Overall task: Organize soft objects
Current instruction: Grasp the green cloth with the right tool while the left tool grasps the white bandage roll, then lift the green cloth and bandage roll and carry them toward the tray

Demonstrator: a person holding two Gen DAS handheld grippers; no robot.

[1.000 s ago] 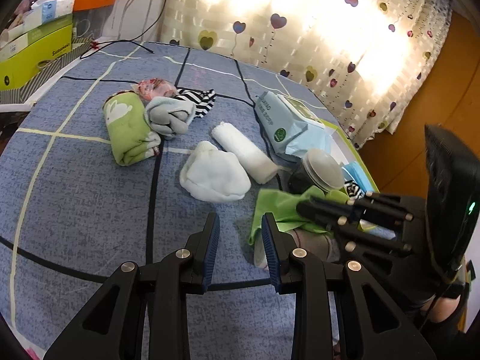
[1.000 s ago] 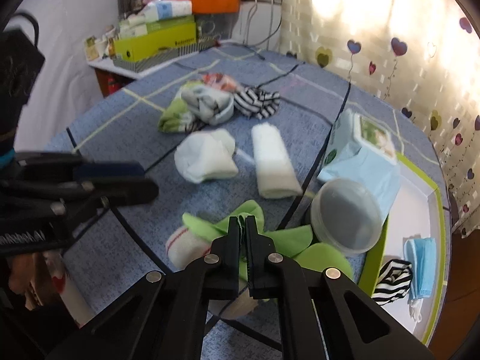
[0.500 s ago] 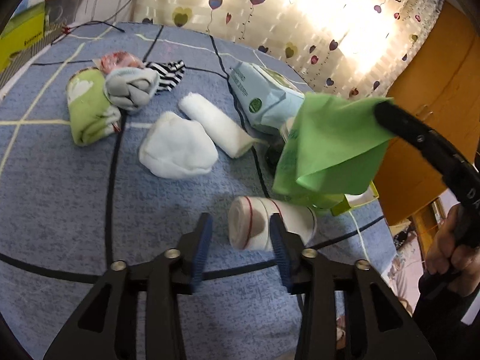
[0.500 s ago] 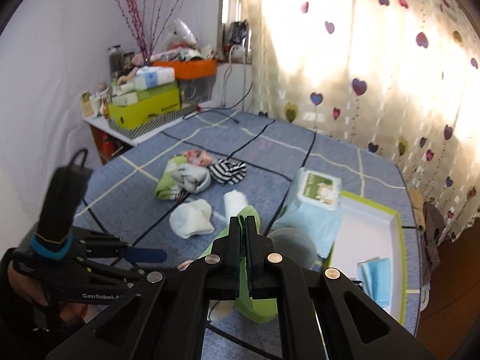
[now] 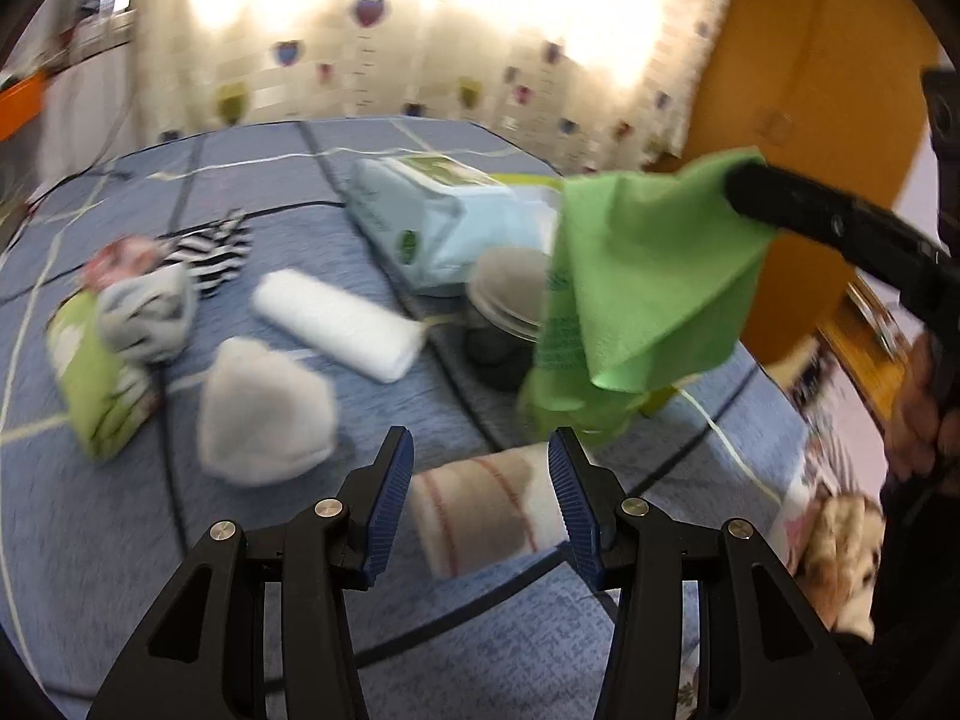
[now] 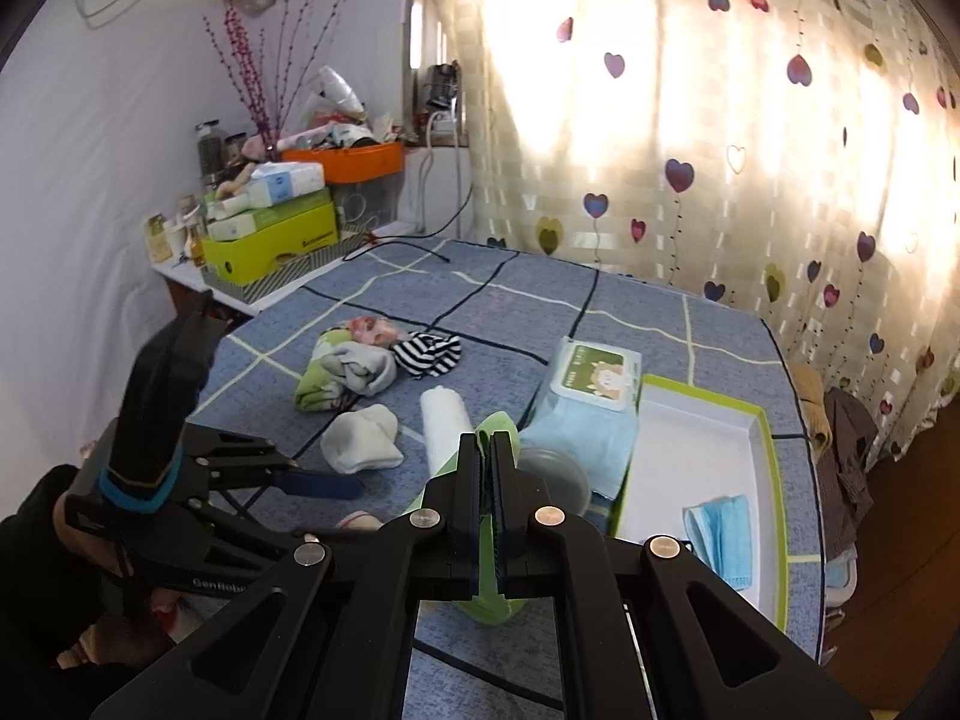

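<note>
My right gripper (image 6: 486, 450) is shut on a green cloth (image 5: 642, 294), which hangs in the air above the blue table (image 5: 252, 540). The same green cloth (image 6: 495, 429) pokes out past the shut jaws in the right wrist view. My left gripper (image 5: 480, 468) is low over the table with its jaws opening. A rolled beige towel with red stripes (image 5: 486, 507) lies between them, and the pads do not press on it. Further off lie a white rolled towel (image 5: 339, 324), a white sock bundle (image 5: 264, 414), a green towel roll (image 5: 99, 390) and a grey sock (image 5: 150, 315).
A wipes pack (image 6: 591, 387) and a round grey lid (image 6: 555, 477) lie right of the towels. A green-rimmed white tray (image 6: 753, 480) holds a blue face mask (image 6: 720, 531). A striped sock (image 6: 429, 354) lies further back. Boxes (image 6: 270, 240) crowd a side shelf at left.
The right gripper lifted the green cloth off the table, uncovering the striped beige towel. The left gripper opened wider and moved in around that towel.
</note>
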